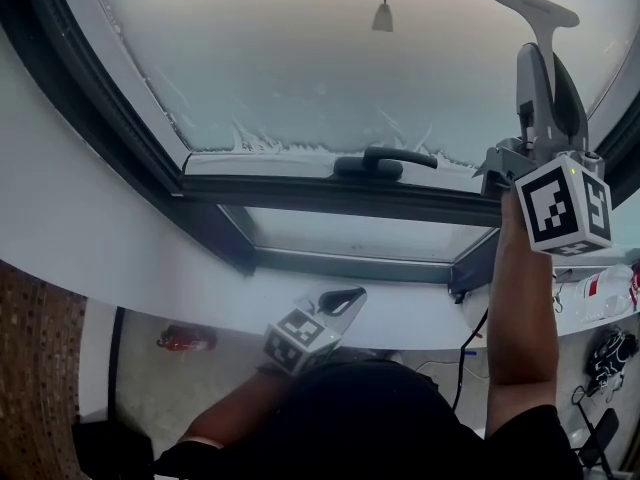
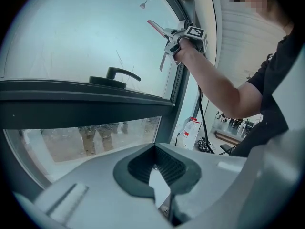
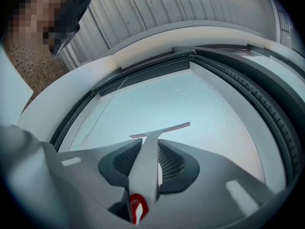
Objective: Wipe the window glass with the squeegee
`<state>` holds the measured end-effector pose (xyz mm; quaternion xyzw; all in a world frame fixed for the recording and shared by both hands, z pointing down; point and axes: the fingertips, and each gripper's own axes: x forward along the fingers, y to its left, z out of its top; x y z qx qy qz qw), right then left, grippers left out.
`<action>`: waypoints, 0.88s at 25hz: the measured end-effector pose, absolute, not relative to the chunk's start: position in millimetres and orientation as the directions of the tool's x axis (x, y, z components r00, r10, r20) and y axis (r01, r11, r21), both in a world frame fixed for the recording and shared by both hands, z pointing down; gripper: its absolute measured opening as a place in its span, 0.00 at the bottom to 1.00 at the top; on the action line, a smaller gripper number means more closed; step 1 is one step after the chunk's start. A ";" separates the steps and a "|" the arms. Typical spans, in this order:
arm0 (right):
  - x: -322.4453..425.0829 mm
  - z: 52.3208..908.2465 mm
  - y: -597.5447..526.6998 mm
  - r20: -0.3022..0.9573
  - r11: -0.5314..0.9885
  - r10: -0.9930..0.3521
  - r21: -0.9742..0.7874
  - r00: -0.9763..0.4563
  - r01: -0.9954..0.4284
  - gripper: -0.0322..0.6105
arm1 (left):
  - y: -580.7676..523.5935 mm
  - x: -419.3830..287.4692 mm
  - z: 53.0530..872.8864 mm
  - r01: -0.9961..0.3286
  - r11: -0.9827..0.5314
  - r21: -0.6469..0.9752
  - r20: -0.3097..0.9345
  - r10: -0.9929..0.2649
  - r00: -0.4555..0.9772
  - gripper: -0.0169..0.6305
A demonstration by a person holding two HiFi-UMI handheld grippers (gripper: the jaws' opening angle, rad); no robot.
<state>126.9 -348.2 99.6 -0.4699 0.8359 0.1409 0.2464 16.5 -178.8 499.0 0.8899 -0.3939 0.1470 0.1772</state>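
The right gripper [image 1: 545, 88] has its fingers [image 3: 119, 163] clamped on the handle of the grey T-shaped plastic squeegee [image 1: 540, 18]; the handle runs out between them, with the blade beyond the fingertips, up at the right side of the pale frosted window glass [image 1: 300, 58]; the left gripper [image 1: 335, 308] hangs low beneath the dark window frame [image 1: 330, 200], fingers drawn together on nothing
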 end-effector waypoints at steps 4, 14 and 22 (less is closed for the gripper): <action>125.2 112.9 -349.2 -0.537 0.503 -0.727 0.008 -0.428 -0.864 0.25 | -181.0 17.4 500.7 -0.746 -0.636 0.199 0.407 -0.638 0.653 0.03; 125.9 178.9 -347.7 -0.457 0.494 -0.779 -0.026 -0.429 -0.869 0.25 | -183.2 23.3 508.7 -0.733 -0.649 0.202 0.423 -0.617 0.663 0.03; 122.4 257.3 -346.5 -0.363 0.505 -0.814 -0.056 -0.454 -0.861 0.25 | -181.7 27.3 512.4 -0.720 -0.661 0.210 0.437 -0.596 0.674 0.03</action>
